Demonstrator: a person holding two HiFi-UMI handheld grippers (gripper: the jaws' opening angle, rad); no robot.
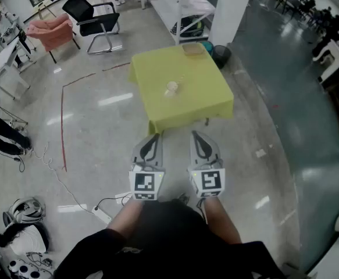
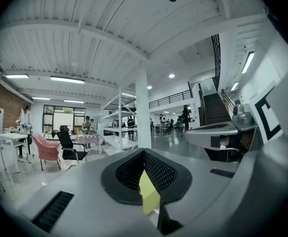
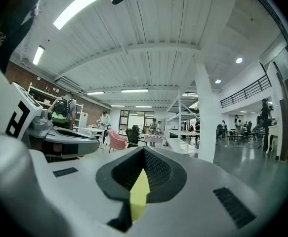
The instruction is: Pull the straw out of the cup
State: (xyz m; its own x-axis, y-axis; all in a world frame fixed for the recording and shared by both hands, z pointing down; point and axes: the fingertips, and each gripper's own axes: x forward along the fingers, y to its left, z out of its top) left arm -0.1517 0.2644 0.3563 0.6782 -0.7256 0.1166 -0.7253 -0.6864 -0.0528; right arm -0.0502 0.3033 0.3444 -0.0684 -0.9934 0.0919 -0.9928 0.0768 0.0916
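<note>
Yellow-green cloth covers the table (image 1: 207, 89) in the head view. A small pale cup (image 1: 171, 88) sits on it, well ahead of the left gripper (image 1: 152, 139) and the right gripper (image 1: 199, 137). The straw is too small to see.

In the left gripper view, the jaws are pressed together with nothing in them. A strip of yellow table shows far past them.

The right gripper view looks just the same, with jaws together and empty.

I think the job has not started. The person must walk up, hold the cup and pull the straw out.
</note>
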